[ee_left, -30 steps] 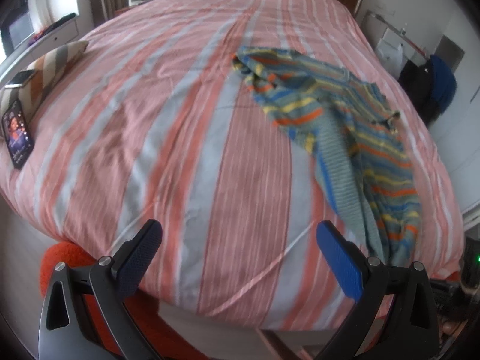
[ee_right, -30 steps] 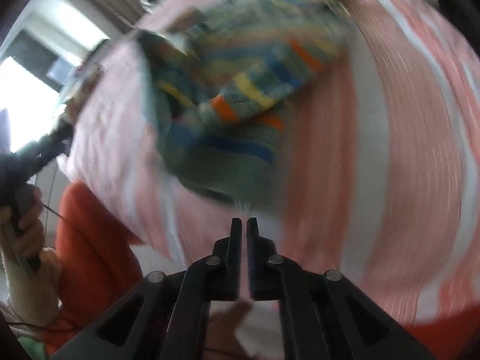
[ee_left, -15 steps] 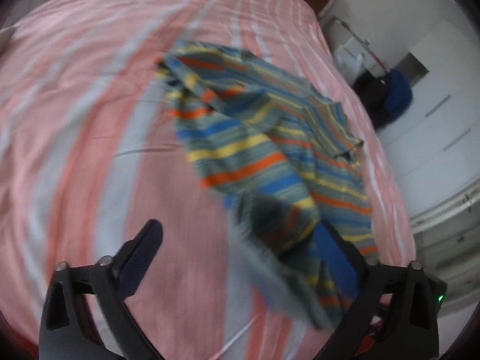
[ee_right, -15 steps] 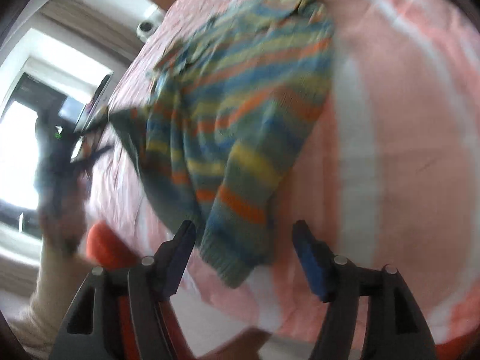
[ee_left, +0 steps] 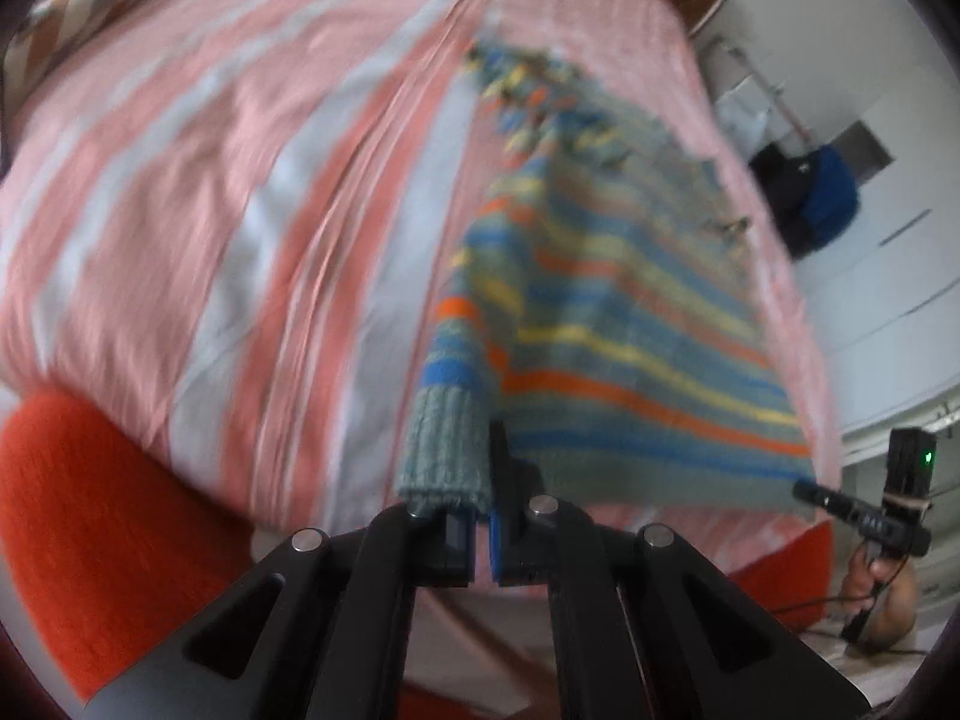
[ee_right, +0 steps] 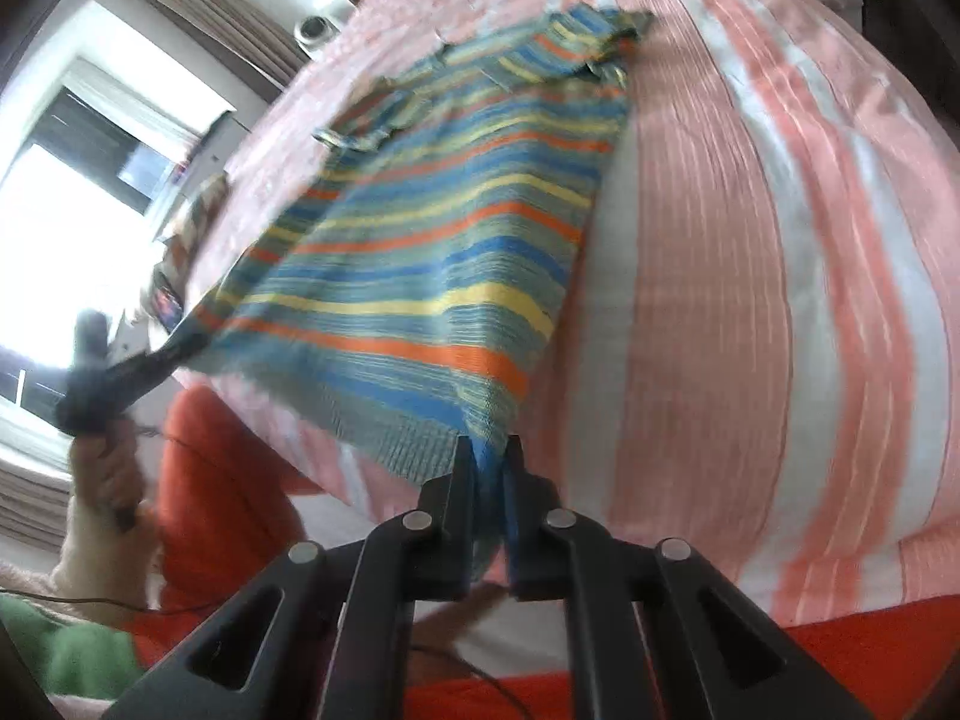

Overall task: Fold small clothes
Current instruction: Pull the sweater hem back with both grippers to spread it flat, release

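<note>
Change: both tongs stood apart half a second ago; now each is clamped on knit.
Left gripper (ee_left: pixel 483 516): pinched on the sweater (ee_left: pixel 630 330) at a ribbed grey edge, cuff or hem corner, cannot tell which.
Right gripper (ee_right: pixel 487 462): jaws together on the opposite bottom corner of the sweater (ee_right: pixel 444 252).
Sweater position: bottom edge lifted and stretched between the two tongs, upper part lying on the striped bedspread (ee_left: pixel 240 180).
Progress: early; garment spread and gripped, no fold made yet, every fold left.
Hidden: sleeves bunched at the far end; motion blur smears collar and the left-hand edge; bed foot cut off.
</note>
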Demonstrator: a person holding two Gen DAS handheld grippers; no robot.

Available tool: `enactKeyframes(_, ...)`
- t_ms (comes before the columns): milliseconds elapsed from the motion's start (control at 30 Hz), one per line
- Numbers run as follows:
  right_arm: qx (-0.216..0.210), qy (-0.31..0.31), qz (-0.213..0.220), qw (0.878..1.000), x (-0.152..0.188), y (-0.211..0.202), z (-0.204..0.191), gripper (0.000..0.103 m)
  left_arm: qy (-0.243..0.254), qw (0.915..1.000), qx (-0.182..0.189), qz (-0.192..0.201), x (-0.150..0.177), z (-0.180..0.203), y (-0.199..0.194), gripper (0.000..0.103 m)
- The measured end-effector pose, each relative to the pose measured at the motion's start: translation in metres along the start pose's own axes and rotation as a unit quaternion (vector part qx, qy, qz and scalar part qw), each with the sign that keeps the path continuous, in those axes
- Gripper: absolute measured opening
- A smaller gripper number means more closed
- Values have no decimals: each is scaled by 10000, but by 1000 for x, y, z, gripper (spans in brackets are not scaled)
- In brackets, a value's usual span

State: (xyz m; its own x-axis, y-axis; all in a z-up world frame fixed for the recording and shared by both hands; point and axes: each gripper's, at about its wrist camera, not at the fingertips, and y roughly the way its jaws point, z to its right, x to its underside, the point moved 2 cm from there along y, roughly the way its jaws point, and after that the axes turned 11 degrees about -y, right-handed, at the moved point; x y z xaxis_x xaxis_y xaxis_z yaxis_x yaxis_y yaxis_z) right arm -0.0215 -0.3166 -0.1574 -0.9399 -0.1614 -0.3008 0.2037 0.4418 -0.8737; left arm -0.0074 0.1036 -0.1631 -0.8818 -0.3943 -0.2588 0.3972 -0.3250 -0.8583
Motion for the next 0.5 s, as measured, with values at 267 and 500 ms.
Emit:
enactKeyframes(267,107,354,42,9993,14,19,29,6,-48,9999,-139,-13,3,-3,8,0)
enactKeyframes(500,644,-200,-137,9976,5,-17,11,6,478,9979,-426,113,24,12,-1,0)
